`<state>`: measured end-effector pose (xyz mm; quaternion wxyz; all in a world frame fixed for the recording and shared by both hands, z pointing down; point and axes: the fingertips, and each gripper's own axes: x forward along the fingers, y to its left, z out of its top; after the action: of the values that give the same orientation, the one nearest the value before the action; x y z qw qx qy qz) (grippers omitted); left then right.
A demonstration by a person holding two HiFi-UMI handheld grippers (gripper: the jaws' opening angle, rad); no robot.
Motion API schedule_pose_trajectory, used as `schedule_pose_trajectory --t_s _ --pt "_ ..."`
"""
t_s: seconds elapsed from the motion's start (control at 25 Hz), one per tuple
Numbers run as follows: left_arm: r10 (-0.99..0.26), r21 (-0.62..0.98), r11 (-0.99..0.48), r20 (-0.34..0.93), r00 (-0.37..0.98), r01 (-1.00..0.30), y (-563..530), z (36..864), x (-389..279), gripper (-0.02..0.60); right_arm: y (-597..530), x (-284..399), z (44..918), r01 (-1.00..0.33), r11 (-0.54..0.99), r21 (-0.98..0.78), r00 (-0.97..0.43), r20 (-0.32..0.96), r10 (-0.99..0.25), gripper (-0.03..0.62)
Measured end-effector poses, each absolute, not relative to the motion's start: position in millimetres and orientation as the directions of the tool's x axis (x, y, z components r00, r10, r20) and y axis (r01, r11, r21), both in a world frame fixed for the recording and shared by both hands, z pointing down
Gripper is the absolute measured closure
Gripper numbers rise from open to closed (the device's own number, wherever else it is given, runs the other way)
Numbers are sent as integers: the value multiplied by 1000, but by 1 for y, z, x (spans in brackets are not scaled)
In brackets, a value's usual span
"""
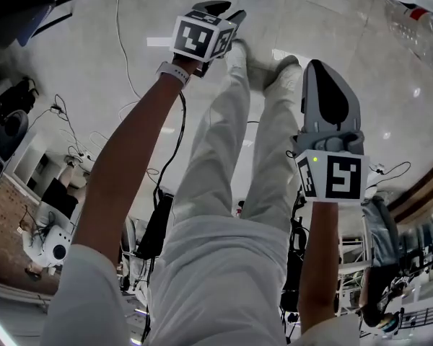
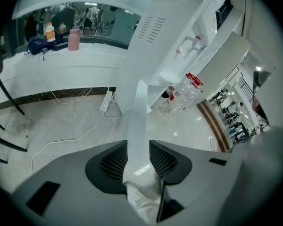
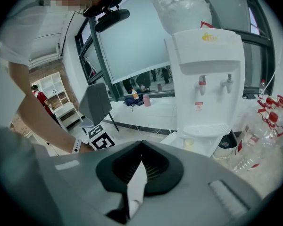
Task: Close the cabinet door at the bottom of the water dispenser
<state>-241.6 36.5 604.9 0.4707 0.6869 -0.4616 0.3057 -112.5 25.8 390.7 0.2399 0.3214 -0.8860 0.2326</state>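
The water dispenser (image 3: 207,79) stands on the floor (image 2: 61,121) ahead of me, a little right of my right tool (image 3: 141,144) and well apart from it. Clear red-capped bottles (image 3: 269,121) lie at its right. Its cabinet door (image 2: 140,119) hangs open. From my left tool (image 2: 138,143) I see the door edge-on, a white strip running from the dispenser's foot straight into that tool's gap. The left tool's jaws stand wide apart with the door's edge between them (whether the pads touch it I cannot tell). The right tool's jaws meet at the tips, clamped on nothing, to the right of my legs (image 1: 224,143).
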Motion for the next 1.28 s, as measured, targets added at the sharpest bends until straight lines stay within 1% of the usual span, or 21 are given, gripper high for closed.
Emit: schedule_pose_trajectory --t_s 0.32,0.6,0.88,1.28 --pt "-295 332 -141 885 360 -933 24 635 -242 439 26 -106 402 -688 674 -268 -673 583 -455 585" --pt "-238 305 -202 906 349 -931 25 649 -232 439 20 -102 405 -685 677 -269 -675 582 -453 585" --pt "-218 330 -194 904 369 -924 26 650 -227 438 26 -97 406 -689 671 -274 -673 587 -451 585" --pt "-203 330 -160 911 358 -930 30 649 -210 440 29 -80 400 -708 653 -268 -660 581 -477 585"
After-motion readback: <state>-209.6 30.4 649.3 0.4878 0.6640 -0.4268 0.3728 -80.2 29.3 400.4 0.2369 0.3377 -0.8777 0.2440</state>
